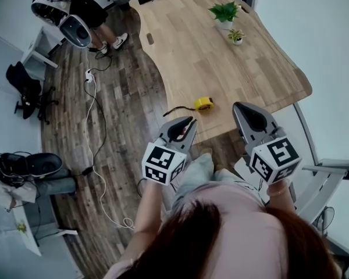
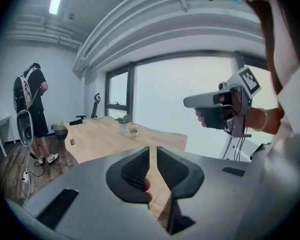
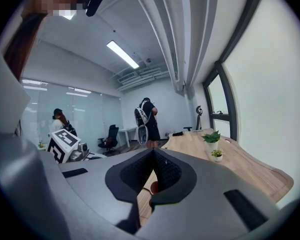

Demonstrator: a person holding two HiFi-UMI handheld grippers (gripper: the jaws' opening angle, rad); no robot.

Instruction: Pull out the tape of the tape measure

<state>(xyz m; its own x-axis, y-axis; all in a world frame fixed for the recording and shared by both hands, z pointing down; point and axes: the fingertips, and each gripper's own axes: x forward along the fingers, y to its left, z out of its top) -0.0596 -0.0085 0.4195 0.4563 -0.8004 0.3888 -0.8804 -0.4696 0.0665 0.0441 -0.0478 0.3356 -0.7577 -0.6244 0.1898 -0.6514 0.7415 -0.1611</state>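
Pale wood runs away in front of both tools: the table (image 1: 221, 63) is bare apart from the tape measure (image 1: 203, 104). That yellow case lies just beyond the tips of your left gripper (image 1: 186, 127) and a little to their right, so it sits ahead of the gap between the two tools. A black strap (image 1: 177, 110) trails from it toward the left gripper.

Your left gripper's jaws stand only a sliver apart with nothing between them. The right gripper (image 1: 242, 108) has its jaws pressed together and is empty. Neither tool is over the tabletop yet.

Open both wider before you reach in. I would clamp the case with one tool and pinch the tape's end hook with the other. I cannot tell from these views which side the hook faces, so check first.

Mind the table's near edge, which runs just short of the case on your side, so a pull toward you could drag it off. Beyond the case the wood is free, and the two potted plants (image 1: 224, 11) stand well apart from it.
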